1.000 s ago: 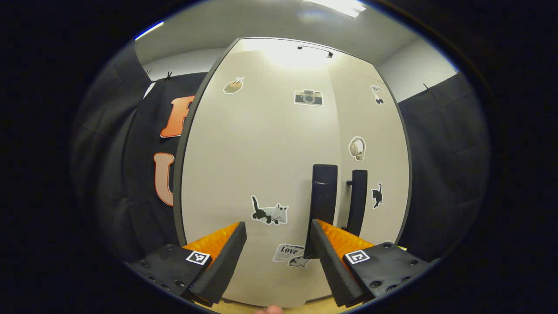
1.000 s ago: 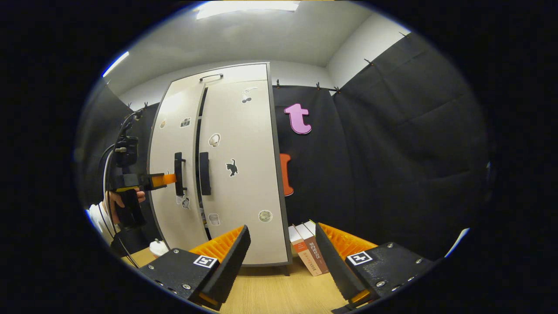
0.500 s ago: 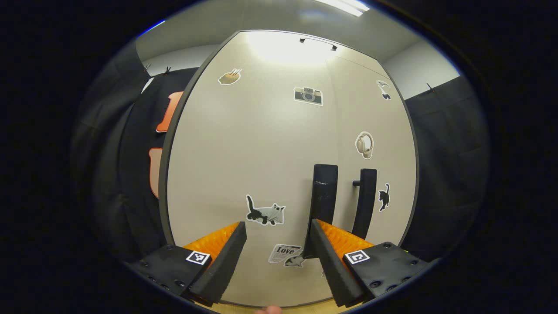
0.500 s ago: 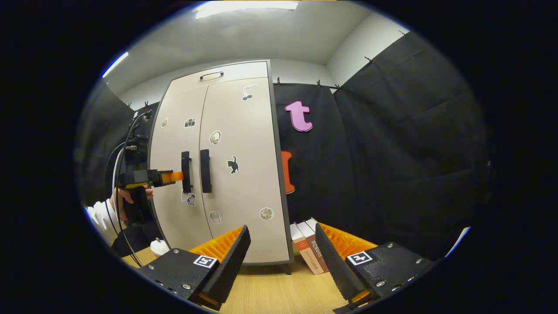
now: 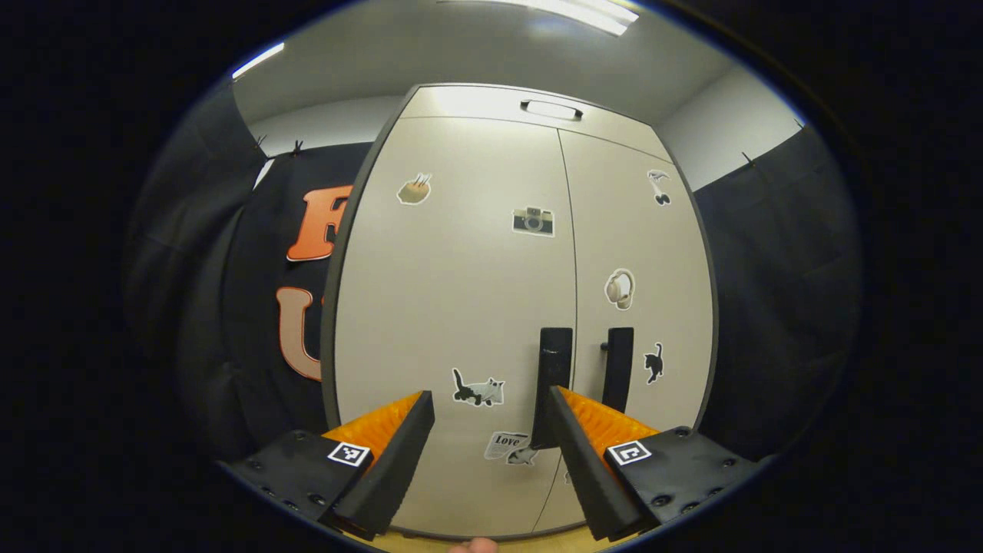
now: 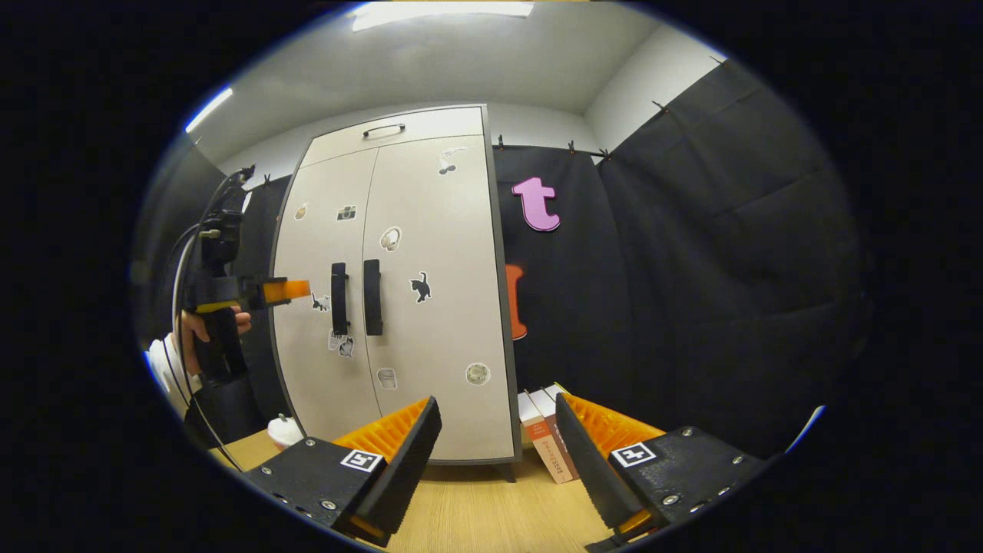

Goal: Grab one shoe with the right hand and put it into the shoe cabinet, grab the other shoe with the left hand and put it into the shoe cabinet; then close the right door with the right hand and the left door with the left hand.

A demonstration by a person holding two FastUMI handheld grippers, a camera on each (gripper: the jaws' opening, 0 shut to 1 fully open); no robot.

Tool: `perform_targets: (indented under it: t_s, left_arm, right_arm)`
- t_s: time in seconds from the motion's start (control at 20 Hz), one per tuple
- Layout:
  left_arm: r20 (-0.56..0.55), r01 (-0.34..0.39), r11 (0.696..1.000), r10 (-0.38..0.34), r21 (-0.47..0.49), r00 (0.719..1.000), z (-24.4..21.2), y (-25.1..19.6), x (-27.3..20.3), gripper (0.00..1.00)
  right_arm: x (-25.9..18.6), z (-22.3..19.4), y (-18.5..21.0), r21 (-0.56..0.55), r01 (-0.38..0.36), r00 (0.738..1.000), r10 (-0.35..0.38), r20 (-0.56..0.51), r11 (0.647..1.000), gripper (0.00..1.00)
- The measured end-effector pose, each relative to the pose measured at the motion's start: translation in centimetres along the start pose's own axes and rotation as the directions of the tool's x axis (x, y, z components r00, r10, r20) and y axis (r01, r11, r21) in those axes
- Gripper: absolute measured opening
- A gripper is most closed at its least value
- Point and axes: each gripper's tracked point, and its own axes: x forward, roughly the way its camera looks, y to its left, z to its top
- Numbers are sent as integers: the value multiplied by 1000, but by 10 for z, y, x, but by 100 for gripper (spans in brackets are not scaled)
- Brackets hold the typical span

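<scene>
The pale shoe cabinet point(image 5: 491, 292) point(image 6: 407, 292) stands with both doors shut flush; stickers dot its front. Its left door handle point(image 5: 551, 384) point(image 6: 339, 298) and right door handle point(image 5: 617, 369) point(image 6: 372, 296) are dark vertical bars side by side. My left gripper point(image 5: 490, 418) is open a short way in front of the left door, touching nothing; in the right gripper view the left gripper point(image 6: 296, 290) is held by a hand point(image 6: 201, 326) left of the handles. My right gripper point(image 6: 495, 426) is open and empty, farther back over the wooden floor. The shoes are hidden.
Several books point(image 6: 545, 438) lean against the black cloth just right of the cabinet. A small white object point(image 6: 286, 432) sits on the wooden floor point(image 6: 491, 514) at the cabinet's lower left. Black cloth walls stand on both sides.
The left door swung from ajar to fully shut under the left gripper, which has since drawn back from it. The right gripper barely moved.
</scene>
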Motion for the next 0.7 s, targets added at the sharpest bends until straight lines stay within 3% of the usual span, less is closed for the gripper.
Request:
perform_targets:
  t_s: [0.25, 0.5, 0.7]
  left_arm:
    - [4, -54, 999, 54, -5, 999, -4, 16, -85, 96]
    - [5, -182, 983, 182, 22, 983, -41, 33, -160, 96]
    - [-47, -209, 978, 209, 8, 977, -74, 26, -194, 96]
  right_arm:
    - [0, -1, 6, 14, -32, 999, 32, -7, 999, 93]
    - [-8, -11, 4, -46, -36, 999, 35, -36, 998, 93]
    - [-18, -14, 3, -49, -36, 999, 34, -39, 998, 93]
